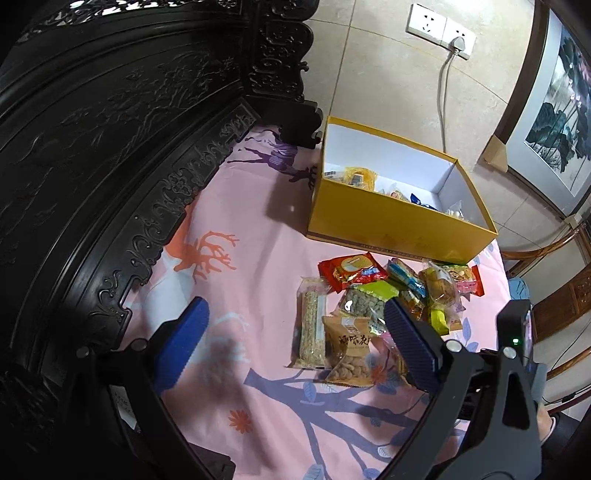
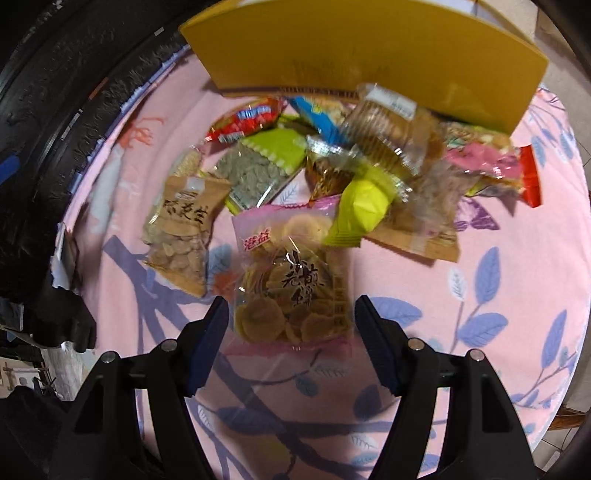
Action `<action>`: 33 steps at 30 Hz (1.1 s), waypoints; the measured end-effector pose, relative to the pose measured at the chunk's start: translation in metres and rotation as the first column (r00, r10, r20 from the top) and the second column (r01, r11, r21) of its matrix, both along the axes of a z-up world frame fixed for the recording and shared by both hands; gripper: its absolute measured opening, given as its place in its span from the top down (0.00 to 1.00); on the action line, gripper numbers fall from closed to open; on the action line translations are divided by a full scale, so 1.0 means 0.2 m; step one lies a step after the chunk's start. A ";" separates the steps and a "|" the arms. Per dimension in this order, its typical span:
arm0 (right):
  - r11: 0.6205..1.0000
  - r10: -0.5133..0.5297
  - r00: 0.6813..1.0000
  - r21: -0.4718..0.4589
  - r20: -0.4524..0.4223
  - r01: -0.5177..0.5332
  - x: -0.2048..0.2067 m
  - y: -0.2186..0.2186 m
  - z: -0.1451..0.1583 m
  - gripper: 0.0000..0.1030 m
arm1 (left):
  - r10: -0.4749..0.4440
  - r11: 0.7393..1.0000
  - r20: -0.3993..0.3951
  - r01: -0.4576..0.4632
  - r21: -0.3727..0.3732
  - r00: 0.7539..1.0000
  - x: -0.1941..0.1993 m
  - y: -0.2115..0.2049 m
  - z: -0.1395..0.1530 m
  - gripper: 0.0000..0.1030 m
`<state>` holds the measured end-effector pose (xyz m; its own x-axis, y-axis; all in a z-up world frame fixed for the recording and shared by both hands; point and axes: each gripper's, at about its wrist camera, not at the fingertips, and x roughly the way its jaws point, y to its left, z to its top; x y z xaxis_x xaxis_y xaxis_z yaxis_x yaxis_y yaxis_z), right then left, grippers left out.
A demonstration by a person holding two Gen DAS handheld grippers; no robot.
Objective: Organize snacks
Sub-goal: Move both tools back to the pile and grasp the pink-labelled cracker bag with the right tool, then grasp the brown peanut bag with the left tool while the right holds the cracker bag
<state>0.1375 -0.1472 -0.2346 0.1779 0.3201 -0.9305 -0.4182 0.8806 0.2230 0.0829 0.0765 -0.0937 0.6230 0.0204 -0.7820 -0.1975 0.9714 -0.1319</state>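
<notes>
A pile of snack packets lies on the pink bedsheet (image 1: 258, 229) in front of an open yellow box (image 1: 399, 229), which holds a few packets. The pile includes a red packet (image 1: 351, 271), a green seed packet (image 1: 365, 301), a brown peanut packet (image 1: 349, 347) and a long cereal bar (image 1: 312, 325). My left gripper (image 1: 295, 306) hangs open above the near left of the pile, holding nothing. My right gripper (image 2: 291, 302) points steeply down, open. A pink-edged packet of round crackers (image 2: 291, 280) lies between its fingers, and the pads stand clear of it. The box's (image 2: 369, 48) wall rises behind.
A dark carved wooden headboard (image 1: 110, 147) runs along the left of the bed. On the tiled wall behind are a socket (image 1: 439, 29) with a plugged cable and a framed painting (image 1: 554, 122). Wooden furniture (image 1: 554, 306) stands past the bed's right edge.
</notes>
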 end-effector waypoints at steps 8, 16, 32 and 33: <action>0.997 0.025 1.000 -0.073 -0.006 -0.025 0.05 0.11 -0.08 0.29 | 0.027 1.000 -0.012 -0.027 -0.009 1.000 -0.01 0.04 -0.01 0.06; 0.985 0.087 0.993 -0.157 0.084 -0.072 0.01 0.18 -0.10 0.39 | 0.010 1.000 -0.023 -0.010 0.007 1.000 0.00 0.02 -0.03 0.06; 0.997 -0.051 0.997 0.068 0.059 0.047 -0.14 -0.12 0.17 0.45 | -0.191 0.980 -0.156 0.198 0.032 0.969 0.10 -0.23 -0.29 0.06; 0.996 -0.062 0.996 0.074 0.064 0.057 -0.15 -0.14 0.18 0.45 | -0.206 0.976 -0.163 0.214 0.034 0.965 0.11 -0.25 -0.31 0.06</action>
